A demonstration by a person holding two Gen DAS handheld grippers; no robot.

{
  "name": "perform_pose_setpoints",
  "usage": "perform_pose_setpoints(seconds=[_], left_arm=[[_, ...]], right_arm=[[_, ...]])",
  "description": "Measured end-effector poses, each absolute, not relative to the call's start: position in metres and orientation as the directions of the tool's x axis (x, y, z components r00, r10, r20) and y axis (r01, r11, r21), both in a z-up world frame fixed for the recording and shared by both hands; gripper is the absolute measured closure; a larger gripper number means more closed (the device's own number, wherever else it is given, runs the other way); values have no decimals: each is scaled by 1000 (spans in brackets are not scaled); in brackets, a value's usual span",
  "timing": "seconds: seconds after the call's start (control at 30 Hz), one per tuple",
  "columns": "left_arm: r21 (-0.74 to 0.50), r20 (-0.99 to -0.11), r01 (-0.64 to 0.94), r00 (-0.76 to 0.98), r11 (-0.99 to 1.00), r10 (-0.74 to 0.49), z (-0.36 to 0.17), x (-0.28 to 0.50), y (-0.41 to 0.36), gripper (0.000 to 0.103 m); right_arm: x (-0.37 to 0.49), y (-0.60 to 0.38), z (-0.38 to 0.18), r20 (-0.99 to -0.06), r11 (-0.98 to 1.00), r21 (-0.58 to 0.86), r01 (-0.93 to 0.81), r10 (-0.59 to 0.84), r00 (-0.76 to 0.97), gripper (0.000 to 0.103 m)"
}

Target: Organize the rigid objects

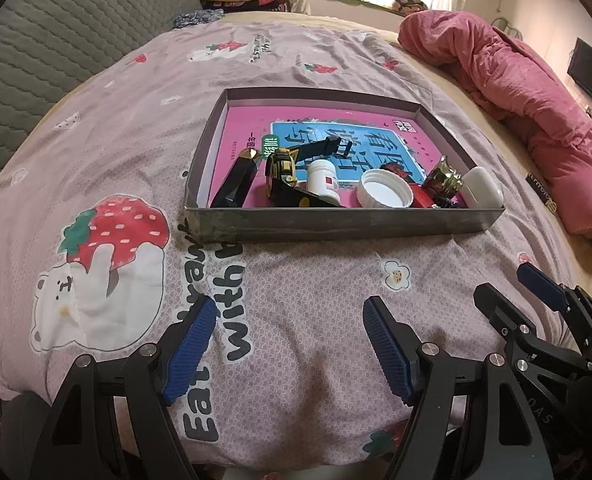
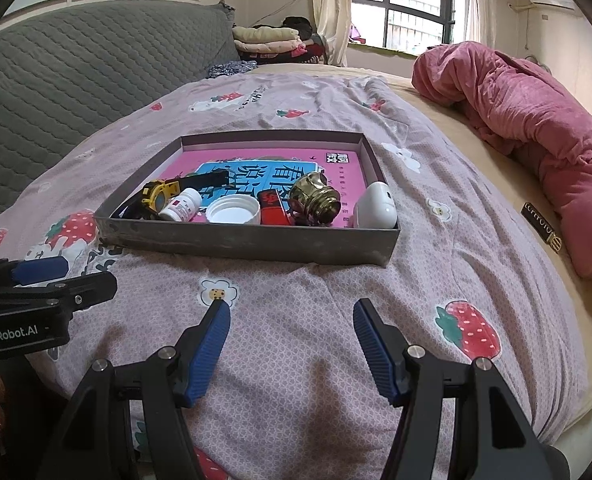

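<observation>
A grey shallow box (image 1: 335, 222) (image 2: 248, 240) lies on the bed, lined with a pink and blue book. Along its near side lie a yellow-black tape measure (image 1: 282, 172) (image 2: 158, 196), a small white pill bottle (image 1: 323, 176) (image 2: 180, 209), a white jar lid (image 1: 384, 190) (image 2: 234, 210), a red lighter (image 2: 272, 208), a gold knob (image 1: 445, 178) (image 2: 315, 196) and a white earbud case (image 1: 483, 187) (image 2: 375, 206). A dark faceted tube (image 1: 236, 180) leans at the box's left. My left gripper (image 1: 290, 344) is open and empty, short of the box. My right gripper (image 2: 292, 344) is open and empty, beside it.
The bed is covered with a pink strawberry-print sheet (image 1: 136, 160). A rolled pink quilt (image 1: 515, 92) (image 2: 535, 132) lies to the right. A grey quilted headboard (image 1: 56, 40) stands at the left, folded clothes (image 2: 268, 40) at the back by the window.
</observation>
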State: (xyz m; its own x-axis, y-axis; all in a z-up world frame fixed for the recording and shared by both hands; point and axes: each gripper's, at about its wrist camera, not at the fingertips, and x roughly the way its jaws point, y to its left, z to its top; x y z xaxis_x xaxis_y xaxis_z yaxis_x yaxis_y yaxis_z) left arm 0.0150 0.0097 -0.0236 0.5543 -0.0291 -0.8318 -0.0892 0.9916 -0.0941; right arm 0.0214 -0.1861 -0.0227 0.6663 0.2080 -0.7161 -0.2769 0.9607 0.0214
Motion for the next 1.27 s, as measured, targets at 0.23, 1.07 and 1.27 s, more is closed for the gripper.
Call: perform_pose_setpoints(seconds=[0.23, 1.07, 1.27], left_arm=[[-93, -833, -85, 552, 992, -31, -23, 15, 9, 26], [-103, -834, -99, 550, 990, -32, -28, 17, 11, 26], [-100, -825, -100, 564, 990, -26, -29, 20, 11, 26]], right_arm=[[22, -186, -23, -716, 961, 23, -276, 209, 666, 39], [26, -188, -35, -740, 959, 44, -281, 220, 636, 39], [28, -185, -37, -745, 959, 8, -284, 195, 638, 39]])
